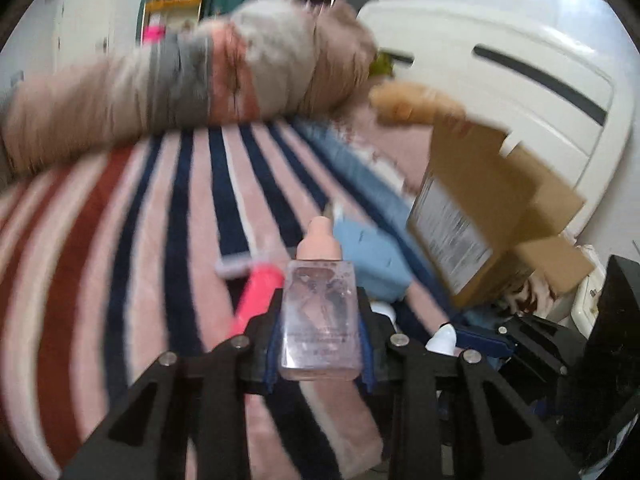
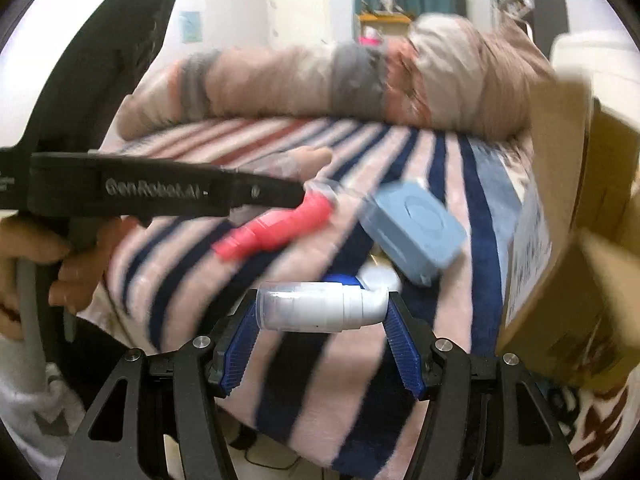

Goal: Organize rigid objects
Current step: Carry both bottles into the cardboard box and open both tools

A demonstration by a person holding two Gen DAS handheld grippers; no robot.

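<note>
1. Bottles in transit: the left gripper (image 1: pixel 319 312) pinches a clear flat bottle (image 1: pixel 318 316) with a pink rounded cap between its jaws, lifted over the striped bed cover (image 1: pixel 160 216).
2. Right gripper (image 2: pixel 322 312) has its blue ribbed jaws closed end to end on a white cylindrical bottle (image 2: pixel 320 308) with a clear cap, held crosswise above the bed's edge.
3. Judged from both loads being airborne, the carry step is in hand; the open cardboard box (image 2: pixel 580 248) to the right looks the likely destination, though that is a guess.
4. Next move calls for swinging each bottle over the box flaps and releasing low, since hard plastic would bounce.
5. Still lying on the plush cover: a glossy pink tube-like item (image 2: pixel 276 228) and a matte blue square case (image 2: pixel 416 232), near each other but apart.
6. Motion blur softens most detail.
</note>
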